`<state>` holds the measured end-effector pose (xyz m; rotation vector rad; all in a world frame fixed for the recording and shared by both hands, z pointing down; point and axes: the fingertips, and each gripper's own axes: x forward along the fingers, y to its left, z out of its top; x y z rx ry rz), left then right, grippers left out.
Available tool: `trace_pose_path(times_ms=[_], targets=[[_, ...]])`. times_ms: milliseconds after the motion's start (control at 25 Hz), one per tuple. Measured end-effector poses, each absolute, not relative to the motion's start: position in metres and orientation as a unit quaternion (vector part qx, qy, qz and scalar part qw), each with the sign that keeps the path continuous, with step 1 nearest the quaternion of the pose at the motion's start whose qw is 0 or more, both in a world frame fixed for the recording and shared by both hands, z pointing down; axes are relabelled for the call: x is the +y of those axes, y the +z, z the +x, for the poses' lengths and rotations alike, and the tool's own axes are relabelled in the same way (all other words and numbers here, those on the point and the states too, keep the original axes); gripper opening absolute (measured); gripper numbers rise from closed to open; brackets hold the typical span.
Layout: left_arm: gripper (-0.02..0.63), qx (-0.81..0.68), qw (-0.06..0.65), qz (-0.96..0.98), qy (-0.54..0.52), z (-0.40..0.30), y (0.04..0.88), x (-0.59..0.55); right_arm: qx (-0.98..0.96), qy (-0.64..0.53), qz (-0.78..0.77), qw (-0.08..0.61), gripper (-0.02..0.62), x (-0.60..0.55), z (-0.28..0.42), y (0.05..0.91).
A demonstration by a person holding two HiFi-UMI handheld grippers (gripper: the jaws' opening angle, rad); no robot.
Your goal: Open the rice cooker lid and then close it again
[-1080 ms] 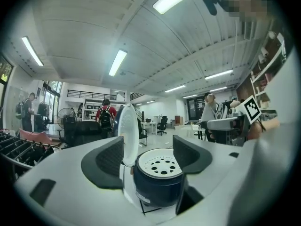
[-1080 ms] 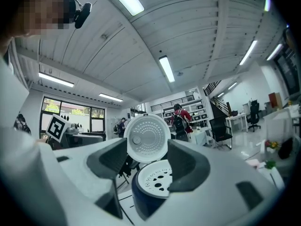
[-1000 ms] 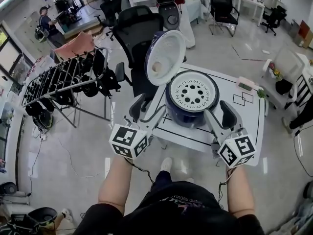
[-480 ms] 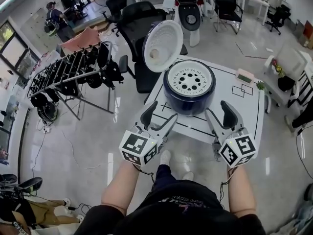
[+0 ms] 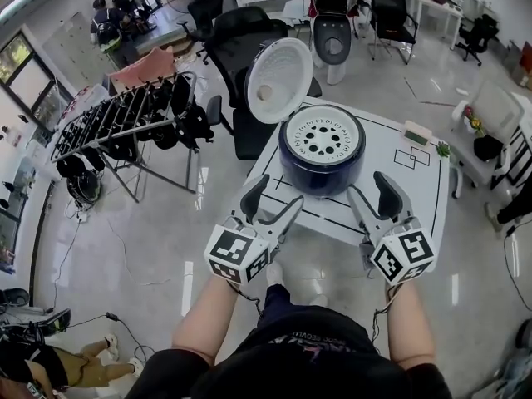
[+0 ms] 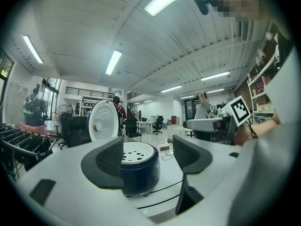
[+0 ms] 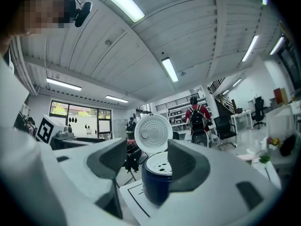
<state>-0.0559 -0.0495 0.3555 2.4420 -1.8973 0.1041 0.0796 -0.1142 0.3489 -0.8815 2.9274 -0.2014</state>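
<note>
A dark blue rice cooker [image 5: 321,158] stands on the white table [image 5: 403,194], its white round lid [image 5: 278,80] swung up and open at the back left. A white perforated inner plate [image 5: 322,139] shows on top. My left gripper [image 5: 273,201] hovers open in front of the cooker's left side, short of it. At the cooker's front right my right gripper [image 5: 371,195] is also open and holds nothing. In the left gripper view the cooker [image 6: 136,166] and lid [image 6: 103,121] sit beyond the jaws. The right gripper view shows the cooker [image 7: 157,180] and lid [image 7: 153,133] likewise.
A black office chair [image 5: 241,44] stands behind the table. A drying rack [image 5: 125,119] with dark items is at the left. A small white device [image 5: 416,132] lies at the table's far right. Black lines mark the tabletop. People stand far off.
Both grippers have drawn back slightly from the cooker toward me, mostly the left one. The lid stays open.
</note>
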Motion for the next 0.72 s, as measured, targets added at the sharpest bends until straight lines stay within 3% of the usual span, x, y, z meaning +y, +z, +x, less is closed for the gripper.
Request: trace_pose_path(times_ms=[720], targets=[[0.318,-0.615,0.022,0.788,0.028,-0.0555,0.3539,-0.0590,0.953,-0.068,-0.291,0.040,0.256,-0.1212,0.0862,0.3516]])
